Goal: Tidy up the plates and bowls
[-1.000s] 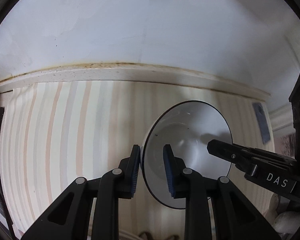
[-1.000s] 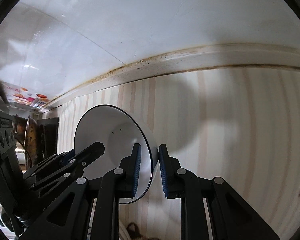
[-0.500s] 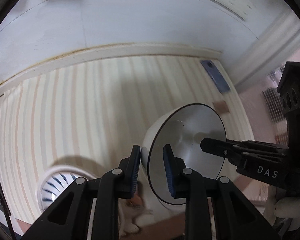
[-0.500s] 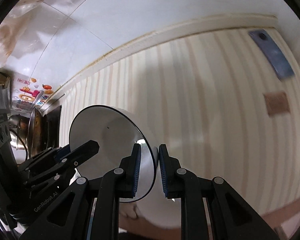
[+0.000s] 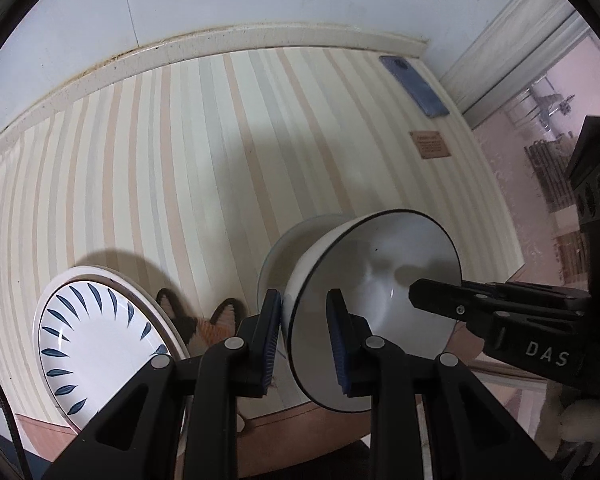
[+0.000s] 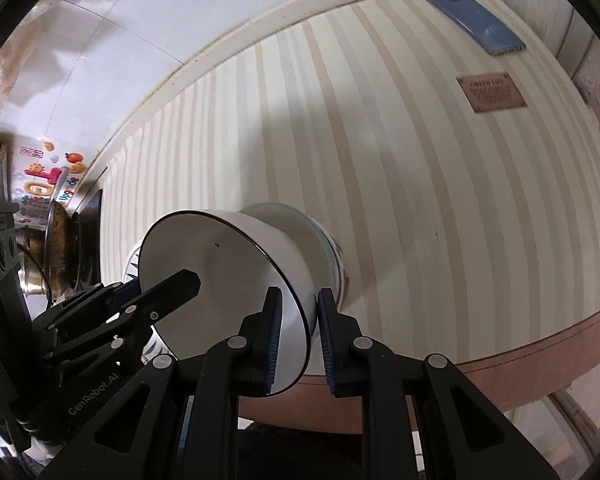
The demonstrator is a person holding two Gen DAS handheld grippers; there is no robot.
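Observation:
A white bowl with a thin dark rim (image 5: 372, 304) is held tilted, its mouth toward the cameras. My left gripper (image 5: 303, 336) is shut on its left rim. My right gripper (image 6: 299, 336) is shut on its right rim and also shows in the left wrist view (image 5: 472, 304). The held bowl (image 6: 220, 280) hangs just above a second bowl (image 6: 320, 236) that stands on the striped table; its rim also shows in the left wrist view (image 5: 276, 256). A white plate with blue leaf marks (image 5: 96, 344) lies at the near left.
A blue phone (image 5: 414, 84) and a brown label (image 6: 492, 92) lie at the table's far right. A patterned coaster (image 5: 204, 320) lies between plate and bowls. A pot (image 6: 56, 252) stands at the left. The table's front edge (image 6: 500, 356) is close. A wall runs behind.
Both grippers have carried the bowl down and back toward the table's near edge. The plate and the second bowl have come into view beneath it.

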